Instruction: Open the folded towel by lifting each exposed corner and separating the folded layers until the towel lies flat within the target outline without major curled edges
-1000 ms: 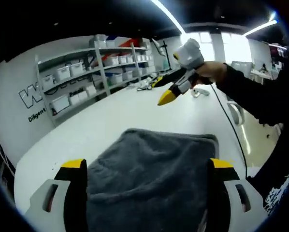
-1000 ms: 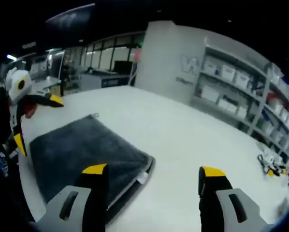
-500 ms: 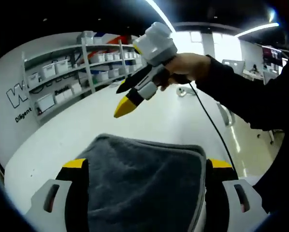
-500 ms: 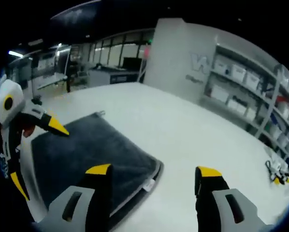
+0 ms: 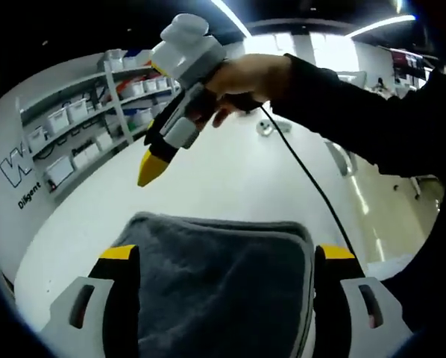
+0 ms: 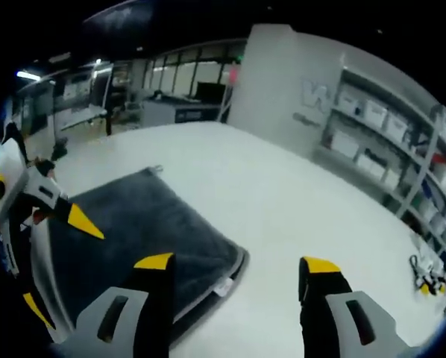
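Note:
A dark grey folded towel (image 5: 223,276) lies on the white table (image 5: 230,179), between the jaws of my left gripper (image 5: 221,253), which is open and hovers over the towel's near part. In the left gripper view a hand holds my right gripper (image 5: 150,170) above the towel's far edge, yellow tips pointing down-left. In the right gripper view the towel (image 6: 133,227) lies at left with a white tag at its corner (image 6: 224,285). My right gripper (image 6: 234,262) is open above that corner. The left gripper (image 6: 59,224) comes in over the towel's left side.
Shelves with white bins (image 5: 74,127) line the wall behind the table (image 6: 297,216). Small items lie at the far end (image 6: 424,276). A cable (image 5: 312,186) trails from the right gripper. Beyond the table are a counter and windows (image 6: 171,104).
The right gripper has come closer and lower over the towel's far edge in the left gripper view. The left gripper has moved further in over the towel in the right gripper view.

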Available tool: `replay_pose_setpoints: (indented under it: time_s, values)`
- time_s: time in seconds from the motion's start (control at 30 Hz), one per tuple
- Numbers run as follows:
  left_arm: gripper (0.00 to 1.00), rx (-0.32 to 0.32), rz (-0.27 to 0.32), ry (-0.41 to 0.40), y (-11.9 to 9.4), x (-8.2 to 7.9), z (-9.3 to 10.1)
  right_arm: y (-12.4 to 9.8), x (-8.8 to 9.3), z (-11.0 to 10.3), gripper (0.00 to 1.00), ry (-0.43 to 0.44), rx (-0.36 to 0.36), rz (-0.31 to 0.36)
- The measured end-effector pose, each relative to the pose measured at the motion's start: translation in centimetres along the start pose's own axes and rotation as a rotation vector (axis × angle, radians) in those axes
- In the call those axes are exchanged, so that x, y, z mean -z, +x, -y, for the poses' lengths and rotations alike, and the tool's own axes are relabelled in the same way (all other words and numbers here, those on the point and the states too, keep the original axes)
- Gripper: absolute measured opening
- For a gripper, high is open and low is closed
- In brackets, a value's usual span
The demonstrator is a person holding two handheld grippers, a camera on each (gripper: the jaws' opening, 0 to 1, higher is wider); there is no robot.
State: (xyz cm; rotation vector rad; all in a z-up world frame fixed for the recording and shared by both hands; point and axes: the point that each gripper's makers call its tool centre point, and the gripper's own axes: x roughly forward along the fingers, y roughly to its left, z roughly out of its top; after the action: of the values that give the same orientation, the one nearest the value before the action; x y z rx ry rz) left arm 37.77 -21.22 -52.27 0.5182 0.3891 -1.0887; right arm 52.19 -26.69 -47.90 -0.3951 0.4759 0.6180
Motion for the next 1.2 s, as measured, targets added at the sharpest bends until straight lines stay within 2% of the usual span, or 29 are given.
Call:
replay_pose_setpoints:
  time_s: [0.2,0.47,0.67,0.93,1.13,1.2]
  values:
    - [0.9,0.025,-0.031,0.028,1.4,0.4,0.9,0.3,0.2,-1.0,0.63,-0.042,-0.028,-0.047]
    - [0.87,0.05,-0.042,0.035,2.5,0.5,1.8,0.3,0.6,-2.3,0.59,-0.101,-0.072,-0.12]
    - [0.83,0.08,-0.052,0.033,3.2,0.7,2.8,0.2,-0.1,-2.2,0.58,-0.118,-0.07,-0.122]
    - [0.78,0.085,-0.066,0.04,3.7,1.1,3.2,0.6,-0.4,-1.8,0.57,-0.122,-0.068,-0.118]
    - [0.71,0.106,-0.078,0.05,4.3,1.4,4.1,1.4,-0.4,-1.5,0.56,-0.131,-0.081,-0.135]
    - [0.65,0.125,-0.088,0.059,4.5,1.7,4.7,1.6,-0.2,-1.5,0.55,-0.13,-0.085,-0.142]
